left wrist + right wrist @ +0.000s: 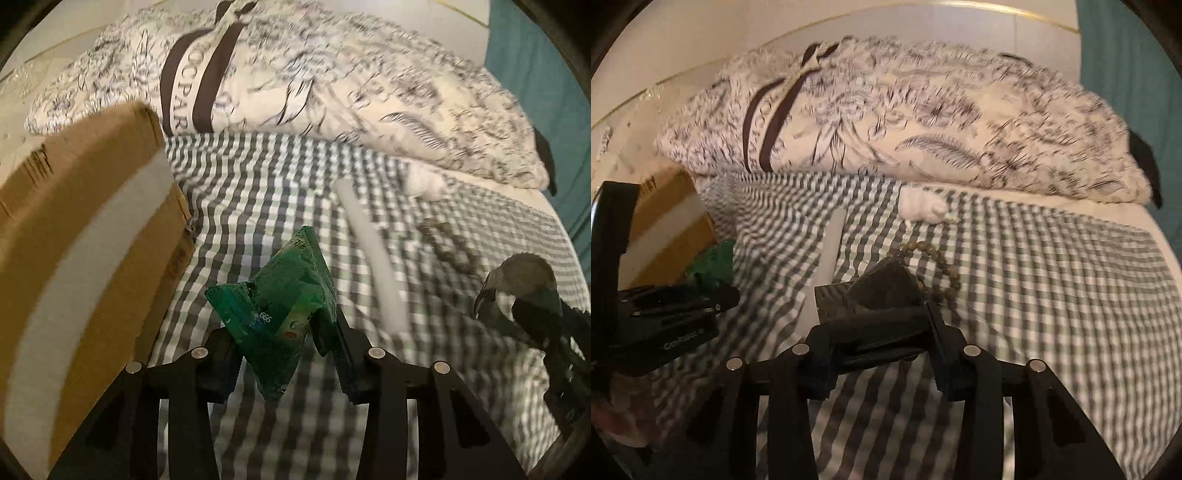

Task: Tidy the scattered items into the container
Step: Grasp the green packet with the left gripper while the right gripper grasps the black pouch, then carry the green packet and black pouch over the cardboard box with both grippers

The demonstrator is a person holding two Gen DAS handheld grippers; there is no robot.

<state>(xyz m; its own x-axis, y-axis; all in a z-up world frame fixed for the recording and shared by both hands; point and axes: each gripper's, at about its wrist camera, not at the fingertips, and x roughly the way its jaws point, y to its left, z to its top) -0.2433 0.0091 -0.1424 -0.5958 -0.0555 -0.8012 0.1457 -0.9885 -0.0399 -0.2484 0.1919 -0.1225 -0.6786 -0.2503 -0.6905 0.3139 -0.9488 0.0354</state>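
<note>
My left gripper point(282, 350) is shut on a crumpled green packet point(280, 314), held above the checked bedsheet point(258, 192). An open cardboard box point(85, 221) stands just to its left. My right gripper point(879, 332) is shut on a black, boxy object point(875, 295), also lifted off the sheet. In the left wrist view that gripper point(517, 306) shows at the right edge with the dark object point(524, 277). The right wrist view shows the left gripper point(713, 291) at the left with the green packet point(713, 266), in front of the box point(665, 221).
On the sheet lie a white tube point(831, 243), a white crumpled lump point(923, 206) and a string of olive beads point(938, 266). A large patterned pillow point(886, 122) lies across the far side. A teal curtain point(1126, 74) hangs at the right.
</note>
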